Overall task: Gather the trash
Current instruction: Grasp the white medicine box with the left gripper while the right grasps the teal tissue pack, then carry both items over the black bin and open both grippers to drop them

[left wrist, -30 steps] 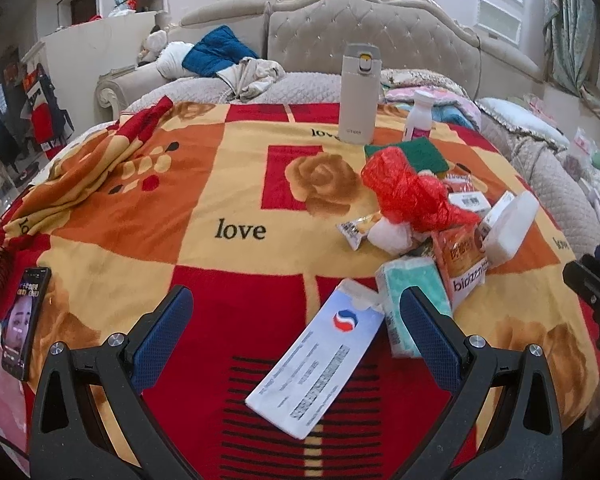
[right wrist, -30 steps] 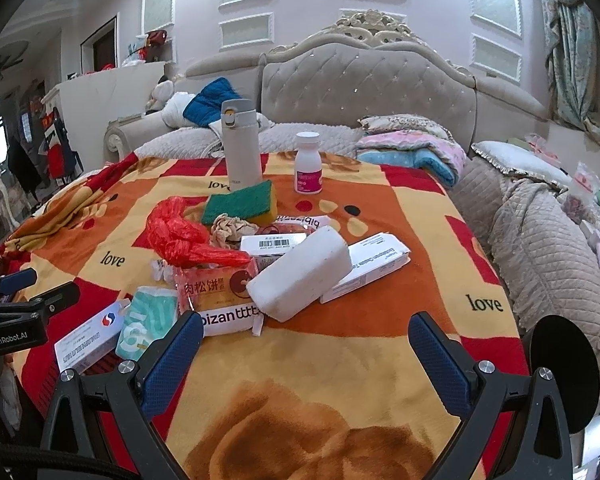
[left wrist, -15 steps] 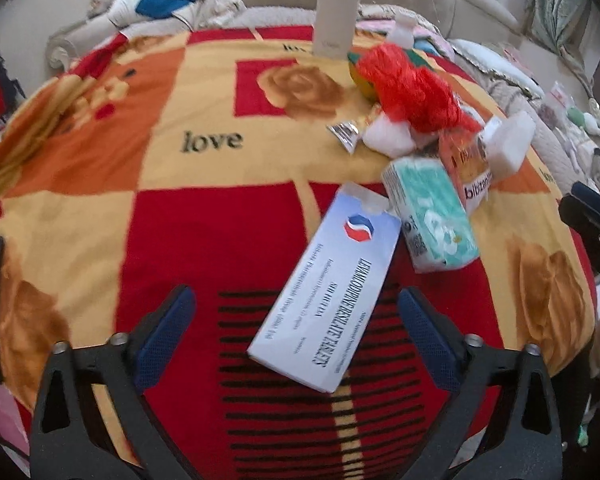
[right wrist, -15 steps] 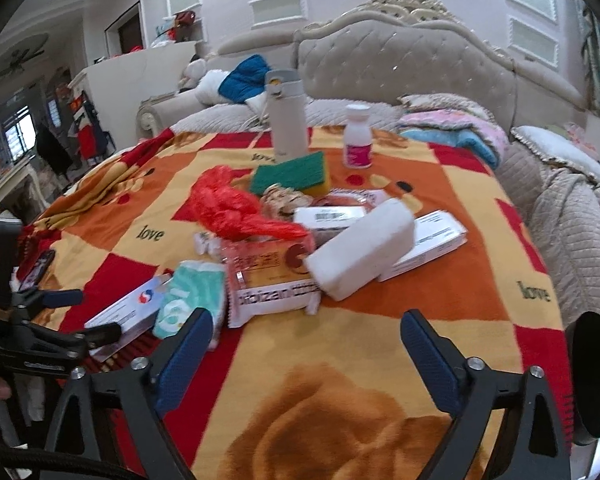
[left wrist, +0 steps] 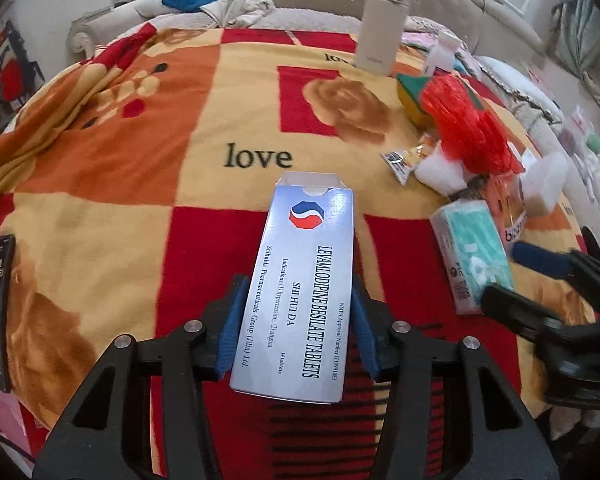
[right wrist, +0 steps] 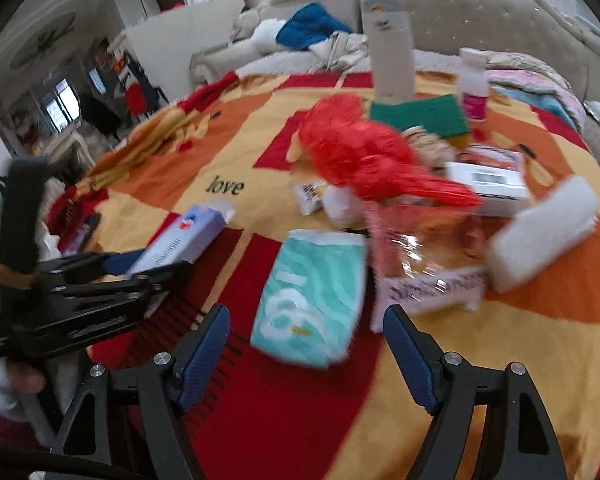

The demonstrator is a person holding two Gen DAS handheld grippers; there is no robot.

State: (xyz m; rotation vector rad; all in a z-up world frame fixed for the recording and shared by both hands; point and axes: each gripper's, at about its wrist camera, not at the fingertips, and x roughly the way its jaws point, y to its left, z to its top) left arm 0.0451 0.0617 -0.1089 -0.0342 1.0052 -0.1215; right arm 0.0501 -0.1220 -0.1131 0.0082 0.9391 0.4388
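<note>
tablet box (left wrist: 304, 288) on blanket (left wrist: 140, 152), tissue pack (left wrist: 474, 258) right

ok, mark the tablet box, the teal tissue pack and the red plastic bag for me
tablet box (left wrist: 304, 296), left wrist view, middle of its printed top face
teal tissue pack (right wrist: 312, 296), right wrist view, centre of the wrapper
red plastic bag (right wrist: 360, 152), right wrist view, the crumpled main bulk
</note>
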